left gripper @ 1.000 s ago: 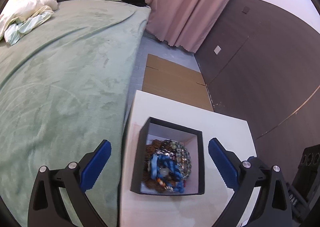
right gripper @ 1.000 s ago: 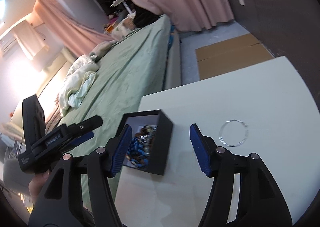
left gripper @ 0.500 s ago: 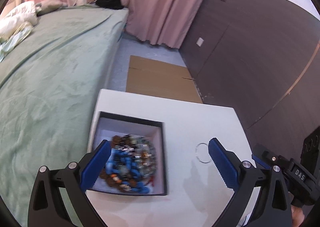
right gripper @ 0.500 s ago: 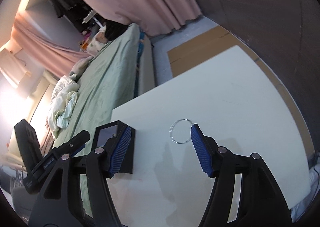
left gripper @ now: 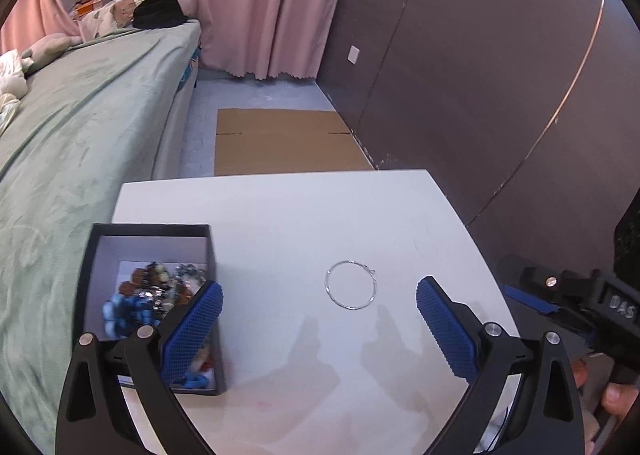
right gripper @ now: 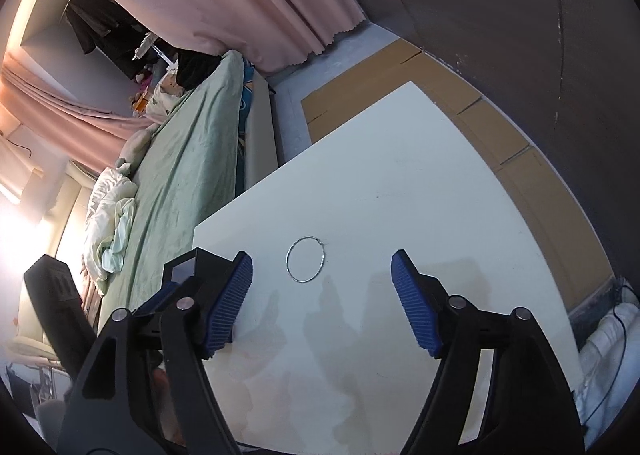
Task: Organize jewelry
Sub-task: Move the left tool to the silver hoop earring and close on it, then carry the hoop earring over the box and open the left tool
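Bedroom light falls across a small white table [left gripper: 280, 223] set beside a bed with a green cover [left gripper: 80, 127], pink curtains [left gripper: 260, 3] behind it and flattened cardboard [left gripper: 280, 139] on the floor. At the table's left edge sits a black box [left gripper: 149, 233], open, with a heap of beaded pieces [left gripper: 152, 295] inside, blue and brown ones among them. Well apart from it, out on the bare tabletop, lies a thin wire bangle [left gripper: 351, 284], flat and alone.

Both tools hover above the table with nothing in them. The left gripper [left gripper: 318, 321] has its blue pads spread wide, the bangle just ahead between their lines. The right gripper [right gripper: 320, 295] is likewise spread, the ring [right gripper: 306, 259] in front of it.

That hoop looks very light, springy and slick, and lying flush it gives little to bite on. I would judge a pinch across the wire at one side best, perhaps near what seems a tiny clasp, though that detail is hard to make out.
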Demonstrator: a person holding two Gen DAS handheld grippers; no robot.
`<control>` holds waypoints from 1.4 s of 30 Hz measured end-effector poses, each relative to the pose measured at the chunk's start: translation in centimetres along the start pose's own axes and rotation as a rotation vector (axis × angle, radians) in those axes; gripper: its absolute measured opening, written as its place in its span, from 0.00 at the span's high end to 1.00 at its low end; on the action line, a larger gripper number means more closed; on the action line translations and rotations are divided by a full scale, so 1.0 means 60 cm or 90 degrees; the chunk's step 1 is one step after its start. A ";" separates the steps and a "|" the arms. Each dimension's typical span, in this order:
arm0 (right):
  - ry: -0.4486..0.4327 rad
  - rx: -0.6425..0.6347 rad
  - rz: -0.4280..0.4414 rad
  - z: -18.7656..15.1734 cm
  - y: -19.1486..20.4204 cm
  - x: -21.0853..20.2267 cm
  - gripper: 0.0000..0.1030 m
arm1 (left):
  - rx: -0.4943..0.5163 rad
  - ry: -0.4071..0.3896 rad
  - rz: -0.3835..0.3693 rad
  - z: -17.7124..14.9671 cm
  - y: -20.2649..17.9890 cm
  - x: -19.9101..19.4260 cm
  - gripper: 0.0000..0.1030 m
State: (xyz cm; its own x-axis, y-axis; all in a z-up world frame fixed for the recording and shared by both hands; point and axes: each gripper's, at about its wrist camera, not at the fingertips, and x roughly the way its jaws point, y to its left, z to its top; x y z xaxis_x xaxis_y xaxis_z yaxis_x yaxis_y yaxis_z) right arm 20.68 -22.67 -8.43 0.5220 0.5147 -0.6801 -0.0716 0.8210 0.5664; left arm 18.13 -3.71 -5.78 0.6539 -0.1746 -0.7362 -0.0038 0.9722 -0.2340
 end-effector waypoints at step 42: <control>0.099 0.140 -0.048 0.004 -0.093 0.025 0.05 | 0.095 0.080 0.086 -0.036 -0.090 0.173 0.55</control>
State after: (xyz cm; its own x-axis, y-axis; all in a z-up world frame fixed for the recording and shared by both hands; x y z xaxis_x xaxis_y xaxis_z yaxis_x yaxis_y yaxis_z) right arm 22.07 -26.55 -12.51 0.3812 0.5000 -0.7776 0.1572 0.7938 0.5875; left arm 23.28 -11.13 -13.52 0.5557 -0.0502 -0.8299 0.0325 0.9987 -0.0387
